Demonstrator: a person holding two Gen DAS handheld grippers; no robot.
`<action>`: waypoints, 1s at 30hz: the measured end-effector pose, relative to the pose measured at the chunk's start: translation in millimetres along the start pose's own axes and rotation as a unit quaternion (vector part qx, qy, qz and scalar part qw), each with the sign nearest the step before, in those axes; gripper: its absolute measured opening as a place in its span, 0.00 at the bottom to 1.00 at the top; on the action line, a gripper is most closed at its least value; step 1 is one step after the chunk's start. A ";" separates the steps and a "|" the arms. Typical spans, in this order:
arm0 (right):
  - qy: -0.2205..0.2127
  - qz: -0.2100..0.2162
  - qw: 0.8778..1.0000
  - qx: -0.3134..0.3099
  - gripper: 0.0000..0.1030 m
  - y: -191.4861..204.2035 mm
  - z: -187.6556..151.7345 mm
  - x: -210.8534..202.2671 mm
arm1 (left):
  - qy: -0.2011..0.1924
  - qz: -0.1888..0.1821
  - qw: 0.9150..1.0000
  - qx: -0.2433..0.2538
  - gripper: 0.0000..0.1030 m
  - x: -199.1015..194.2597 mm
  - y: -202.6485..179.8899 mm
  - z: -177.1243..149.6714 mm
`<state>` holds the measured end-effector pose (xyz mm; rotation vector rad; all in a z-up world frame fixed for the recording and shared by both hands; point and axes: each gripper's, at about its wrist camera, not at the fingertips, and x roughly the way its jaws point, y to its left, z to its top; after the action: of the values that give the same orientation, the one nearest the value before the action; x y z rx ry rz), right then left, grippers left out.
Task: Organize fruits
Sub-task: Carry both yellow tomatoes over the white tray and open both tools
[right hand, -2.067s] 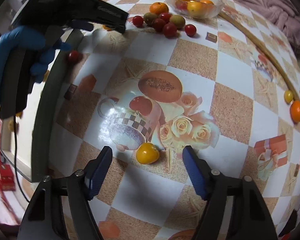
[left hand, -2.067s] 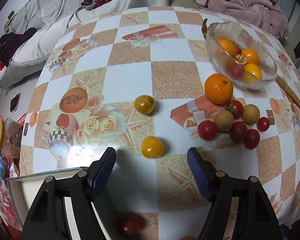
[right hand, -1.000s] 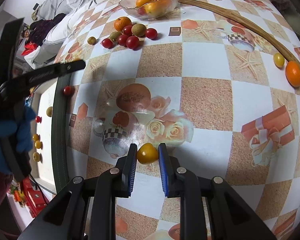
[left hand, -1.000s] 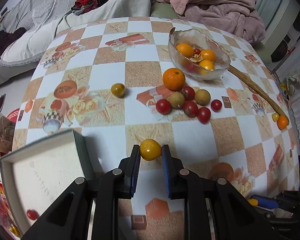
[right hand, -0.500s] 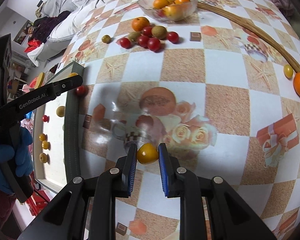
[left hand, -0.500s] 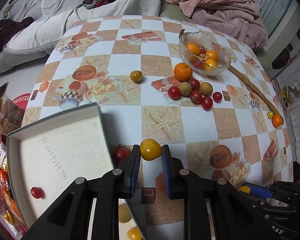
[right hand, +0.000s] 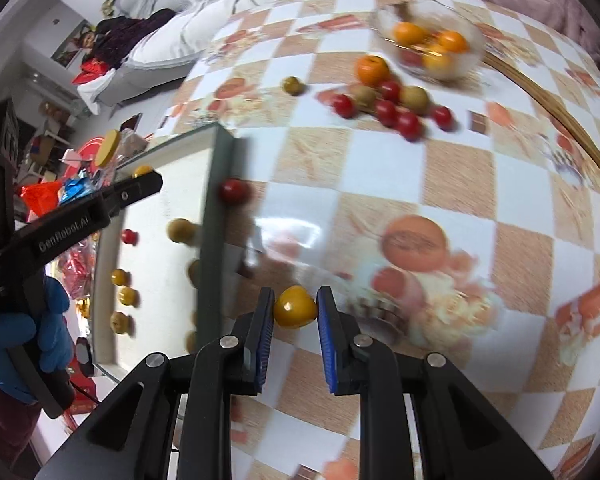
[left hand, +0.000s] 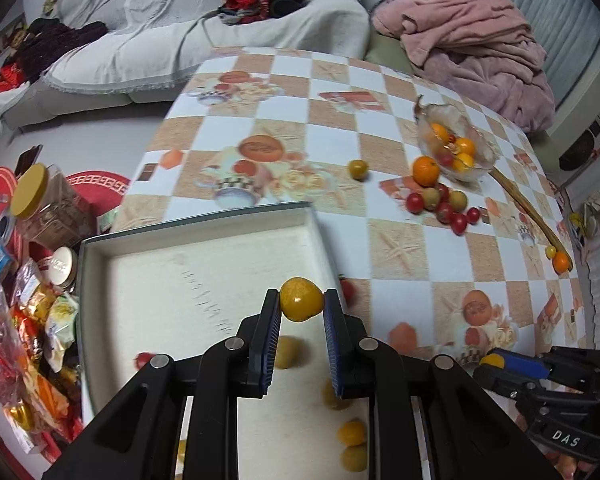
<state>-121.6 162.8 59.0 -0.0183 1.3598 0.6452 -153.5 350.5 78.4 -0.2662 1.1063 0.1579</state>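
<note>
Left gripper [left hand: 300, 308] clenched on a yellow fruit [left hand: 300, 299], held above the white tray [left hand: 196, 232] near its right wall. Right gripper [right hand: 295, 307] clamped on a second yellow fruit [right hand: 294, 306], over the table [right hand: 452, 168] just right of the tray's dark wall.

Tray sits at the table's near-left corner; several small yellow fruits [left hand: 352, 432] and a red one [left hand: 142, 359] lie on its floor. One red tomato [right hand: 233, 191] is on the table touching the tray's outer wall.

Toward the far edge: glass bowl [left hand: 482, 148] with oranges, a loose orange [left hand: 426, 170] beside it, a cluster of red tomatoes [left hand: 444, 210] and brownish fruits close by. Lone yellow-green fruit [left hand: 358, 168] left of that cluster, apart.
</note>
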 end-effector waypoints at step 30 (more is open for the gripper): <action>0.082 0.000 0.981 -0.177 0.24 141.8 -19.1 99.5 | 0.042 0.076 0.996 -0.010 0.24 49.9 94.6 -11.8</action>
<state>-194.3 314.6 13.9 -0.3653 1.3865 0.8941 -166.0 437.2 16.1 -0.2089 1.2087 0.2954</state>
